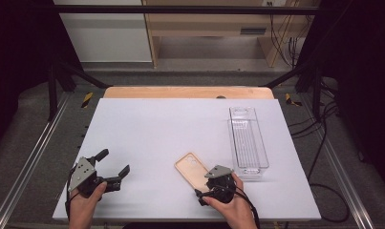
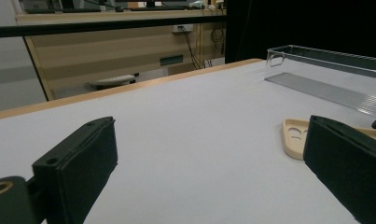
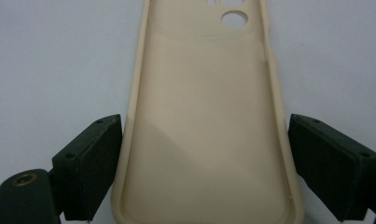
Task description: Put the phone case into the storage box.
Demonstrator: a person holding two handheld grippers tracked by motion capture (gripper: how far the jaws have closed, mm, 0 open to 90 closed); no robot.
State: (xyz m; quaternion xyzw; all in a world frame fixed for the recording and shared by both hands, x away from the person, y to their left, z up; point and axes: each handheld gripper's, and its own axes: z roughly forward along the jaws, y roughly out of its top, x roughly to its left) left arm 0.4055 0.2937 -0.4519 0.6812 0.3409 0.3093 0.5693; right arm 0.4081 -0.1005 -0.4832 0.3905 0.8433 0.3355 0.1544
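Right gripper (image 3: 202, 163): we've got it straddling the near end of the phone case (image 3: 204, 116), one jaw on each long edge. The left pad looks to be touching the rim; by the right pad we can't tell contact from a sliver of gap. So we call it closing in, not yet a firm clench.

Phone case: beige, lying hollow side up on the white table (image 1: 156, 129), camera cutouts pointing away from us toward 11 o'clock. In the high view the phone case (image 1: 190, 167) sits at about 5 o'clock from the table's middle, just beside the clear tray (image 1: 264, 157) at its 3 o'clock.

Left gripper (image 1: 112, 168): jaws spread wide, nothing between them, resting near the table's 7 o'clock corner, well apart from the case.

Risk one: the case is soft and thin-walled, we'd judge. Squeeze across the width and the sides may bow inward, and the case could pop up or shoot out from between the pads.

Risk two: the pads catch only the near end. Lift from there and the far end may droop or swing, and could clip the tray's near wall.

Risk three: if one pad lands first, it may shove the case sideways across the smooth table instead of gripping it.

Risk four: pads sitting too low could press on the table rather than on the rim, so the grip comes up empty.

Left hand's part: too far off to steady anything if the case slides.
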